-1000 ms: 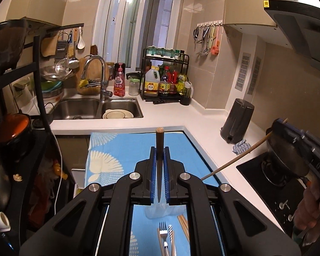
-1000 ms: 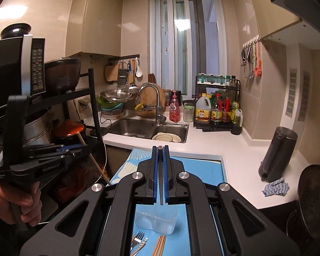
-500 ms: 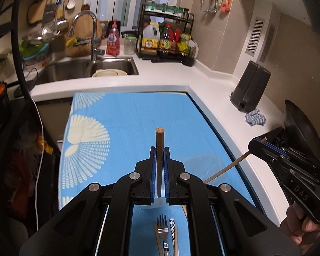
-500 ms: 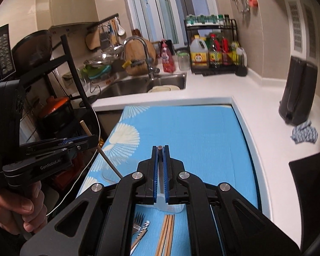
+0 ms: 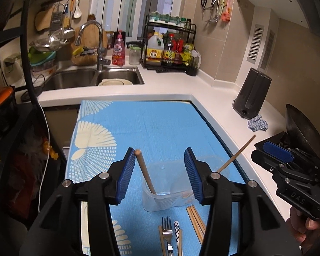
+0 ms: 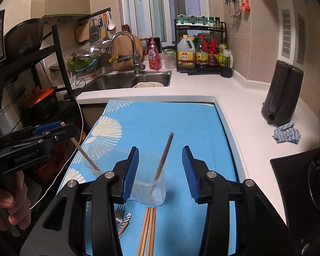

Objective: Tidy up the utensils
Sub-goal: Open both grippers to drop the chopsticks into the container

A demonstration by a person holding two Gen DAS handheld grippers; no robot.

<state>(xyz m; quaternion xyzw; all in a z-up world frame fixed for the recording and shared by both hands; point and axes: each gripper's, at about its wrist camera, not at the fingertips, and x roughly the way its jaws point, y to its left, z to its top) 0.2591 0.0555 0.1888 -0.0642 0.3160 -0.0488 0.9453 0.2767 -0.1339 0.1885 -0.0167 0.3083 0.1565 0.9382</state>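
Observation:
A clear plastic cup (image 5: 166,192) (image 6: 149,192) stands on the blue mat with two wooden chopsticks leaning in it. One chopstick (image 5: 145,172) (image 6: 86,154) leans by my left gripper's left pad. The other (image 5: 235,156) (image 6: 163,156) leans between my right gripper's pads. My left gripper (image 5: 160,170) is open above the cup. My right gripper (image 6: 160,171) is open above the cup. More chopsticks (image 5: 195,221) (image 6: 148,230), a fork (image 5: 167,232) (image 6: 119,214) and a striped-handled utensil (image 5: 176,230) lie on the mat in front of the cup.
The blue mat (image 5: 151,128) covers a table beside a white counter (image 5: 224,106). On the counter are a dark kettle (image 5: 253,93), a blue rag (image 5: 258,125), a wok (image 5: 303,132), a sink (image 5: 91,79) and a bottle rack (image 5: 170,47). A black shelf (image 6: 32,64) stands at left.
Both grippers have come down over the cup and opened. Each has let go of its chopstick, which now leans in the cup.

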